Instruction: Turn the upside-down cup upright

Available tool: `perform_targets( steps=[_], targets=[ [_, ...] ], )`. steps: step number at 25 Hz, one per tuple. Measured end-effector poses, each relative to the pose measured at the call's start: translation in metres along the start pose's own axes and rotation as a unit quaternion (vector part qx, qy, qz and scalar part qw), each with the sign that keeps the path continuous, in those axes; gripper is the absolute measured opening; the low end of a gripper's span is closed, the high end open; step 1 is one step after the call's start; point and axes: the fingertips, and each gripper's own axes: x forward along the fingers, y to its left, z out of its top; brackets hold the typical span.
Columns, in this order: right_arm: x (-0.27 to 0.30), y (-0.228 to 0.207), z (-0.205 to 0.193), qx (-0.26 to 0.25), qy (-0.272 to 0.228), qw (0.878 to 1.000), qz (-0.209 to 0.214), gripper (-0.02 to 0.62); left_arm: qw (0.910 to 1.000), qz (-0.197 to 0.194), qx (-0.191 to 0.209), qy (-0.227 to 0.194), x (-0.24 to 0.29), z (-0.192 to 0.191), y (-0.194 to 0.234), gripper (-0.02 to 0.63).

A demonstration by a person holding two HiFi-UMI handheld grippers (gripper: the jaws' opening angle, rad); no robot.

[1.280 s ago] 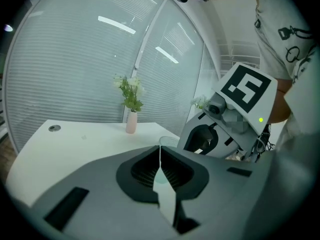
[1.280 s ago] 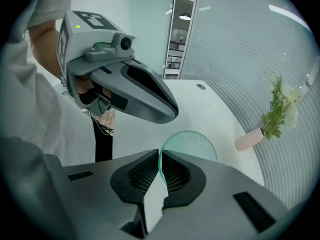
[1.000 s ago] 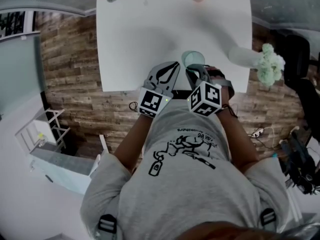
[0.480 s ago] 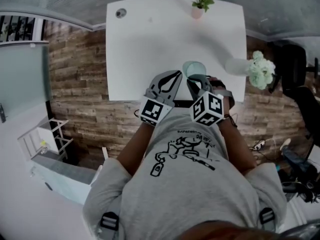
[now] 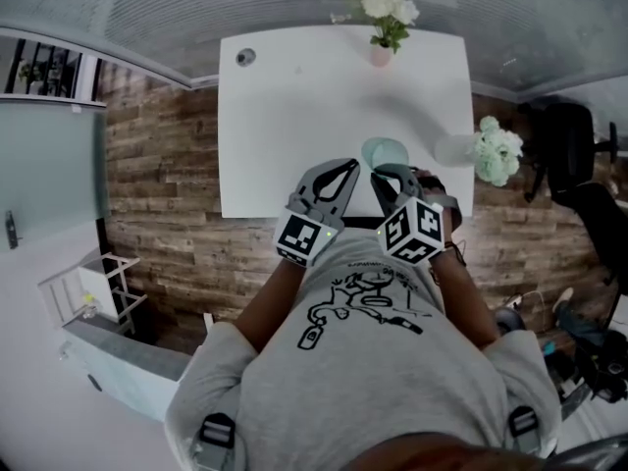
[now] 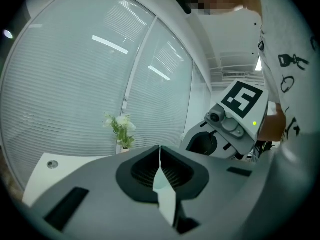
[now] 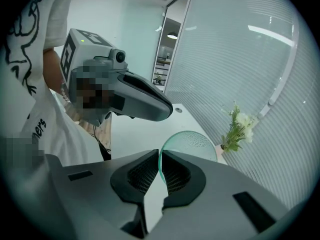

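A pale green translucent cup (image 5: 385, 152) hangs above the near edge of the white table (image 5: 294, 116). My right gripper (image 5: 381, 172) is shut on its thin wall. In the right gripper view the cup (image 7: 192, 144) juts out beyond the right gripper (image 7: 161, 156), its edge pinched between the pads. I cannot tell which end of the cup faces up. My left gripper (image 5: 345, 165) is just left of the cup, apart from it. The left gripper (image 6: 160, 149) is shut with nothing held.
A small pink vase of white flowers (image 5: 381, 55) stands at the table's far edge. A white vase (image 5: 451, 148) with a pale bunch (image 5: 494, 152) lies at the right edge. A round hole (image 5: 245, 57) marks the far left corner. A black chair (image 5: 569, 155) stands to the right.
Both grippers have risen with the cup, away from the table. The table now looks smaller and farther, and more of its far edge shows.
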Motion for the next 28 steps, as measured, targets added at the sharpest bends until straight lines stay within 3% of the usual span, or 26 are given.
perform_targets(
  steps=[15,21,28],
  targets=[
    [-0.053,-0.02,0.038,0.031,-0.074,0.996,-0.034,0.048,0.9987,-0.033,0.017,-0.036,-0.011,0.061,-0.019,0.008],
    [-0.059,-0.021,0.043,0.054,-0.104,0.993,-0.026,0.048,0.9983,-0.041,0.021,-0.035,-0.014,0.068,-0.019,0.009],
    [-0.062,-0.032,0.039,0.095,-0.137,0.986,-0.021,0.048,0.9983,-0.049,0.02,-0.023,-0.012,0.064,-0.012,0.055]
  ],
)
